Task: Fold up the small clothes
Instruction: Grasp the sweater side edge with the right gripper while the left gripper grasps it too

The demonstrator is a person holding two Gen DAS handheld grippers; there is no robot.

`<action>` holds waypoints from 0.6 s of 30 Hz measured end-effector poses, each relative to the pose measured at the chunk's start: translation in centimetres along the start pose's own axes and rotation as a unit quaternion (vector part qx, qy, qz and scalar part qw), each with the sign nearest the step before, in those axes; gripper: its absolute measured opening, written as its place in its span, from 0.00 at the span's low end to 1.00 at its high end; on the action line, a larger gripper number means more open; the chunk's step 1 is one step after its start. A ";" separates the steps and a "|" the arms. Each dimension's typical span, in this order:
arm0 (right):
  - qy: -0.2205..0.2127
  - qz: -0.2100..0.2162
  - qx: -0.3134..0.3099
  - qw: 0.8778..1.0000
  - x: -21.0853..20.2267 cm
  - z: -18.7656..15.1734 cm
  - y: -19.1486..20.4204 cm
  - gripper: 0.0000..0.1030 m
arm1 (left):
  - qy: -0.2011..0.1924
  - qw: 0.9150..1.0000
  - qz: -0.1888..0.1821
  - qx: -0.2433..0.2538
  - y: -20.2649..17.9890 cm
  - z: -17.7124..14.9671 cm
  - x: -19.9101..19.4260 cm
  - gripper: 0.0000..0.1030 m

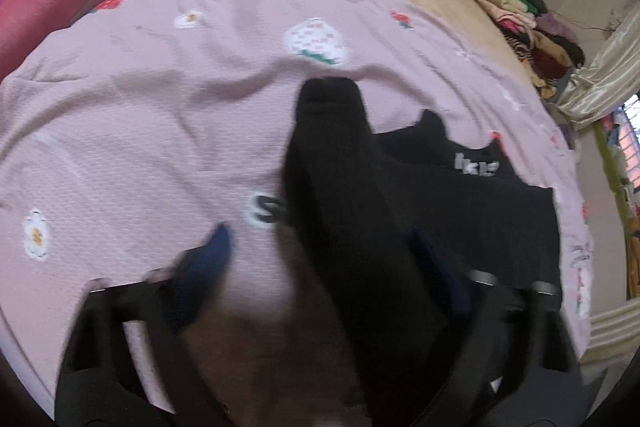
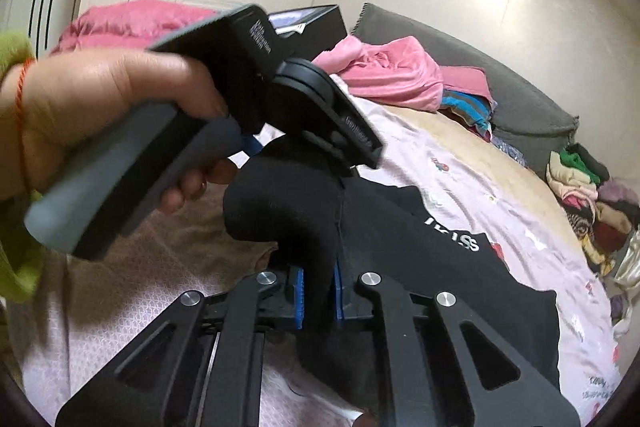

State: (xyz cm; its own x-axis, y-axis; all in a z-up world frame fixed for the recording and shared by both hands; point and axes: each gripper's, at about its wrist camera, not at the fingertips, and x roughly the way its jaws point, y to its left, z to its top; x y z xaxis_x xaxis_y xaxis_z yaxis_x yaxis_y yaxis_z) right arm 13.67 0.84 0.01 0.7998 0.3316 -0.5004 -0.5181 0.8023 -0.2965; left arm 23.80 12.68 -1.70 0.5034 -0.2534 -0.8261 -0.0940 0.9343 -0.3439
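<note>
R tongs (image 2: 318, 301): clamped on black sock (image 2: 280, 211)
L tongs (image 1: 320, 251): wide, astride sock, not pinching
Around: black shirt (image 2: 440, 267), pink bedsheet (image 1: 160, 107), clothes pile (image 2: 592, 195)

I see the black knitted sock (image 2: 288, 211) lying over the black printed garment (image 2: 460, 267), on the pink flowered bedsheet (image 1: 160, 107). A heap of folded clothes (image 1: 528, 23) sits at the bed's far right edge.

The right gripper (image 2: 318, 291) was clamped shut, its blue pads (image 2: 297, 301) pressed against black cloth (image 2: 296, 215) caught between them. The left gripper (image 1: 320, 251) pointed steeply down with its jaws apart. The person's left hand (image 2: 108, 107) wrapped its grey handle, a green sleeve (image 2: 16, 259) at the wrist.
</note>
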 end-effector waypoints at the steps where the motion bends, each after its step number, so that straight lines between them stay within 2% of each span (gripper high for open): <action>1: -0.003 -0.002 0.007 1.000 -0.4 0.0 -0.5 0.08 | -0.001 1.000 -0.008 0.002 -0.6 0.0 -0.1 0.43; 2: -0.006 -0.004 0.012 1.000 -0.7 -0.1 -0.9 0.08 | -0.003 1.000 -0.016 0.006 -1.4 -0.1 -0.4 0.28; 4: -0.012 -0.011 0.022 1.000 -1.6 -0.3 -1.7 0.07 | -0.010 1.000 -0.022 0.019 -2.8 -0.1 -0.9 0.18; 7: -0.022 -0.025 0.038 0.999 -3.2 -0.8 -2.8 0.07 | -0.029 0.998 -0.023 0.042 -5.1 -0.2 -2.1 0.17; 18: -0.046 -0.063 0.112 0.991 -7.2 -3.0 -8.5 0.06 | -0.058 0.993 -0.036 0.096 -13.0 -0.1 -4.4 0.17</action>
State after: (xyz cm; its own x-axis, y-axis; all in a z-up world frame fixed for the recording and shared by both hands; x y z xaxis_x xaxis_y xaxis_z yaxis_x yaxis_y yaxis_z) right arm 11.40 -9.90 3.72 0.8831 0.2571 -0.3925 -0.3401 0.9270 -0.1581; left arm 22.74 1.61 6.34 0.6000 -0.3005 -0.7415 0.1050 0.9484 -0.2993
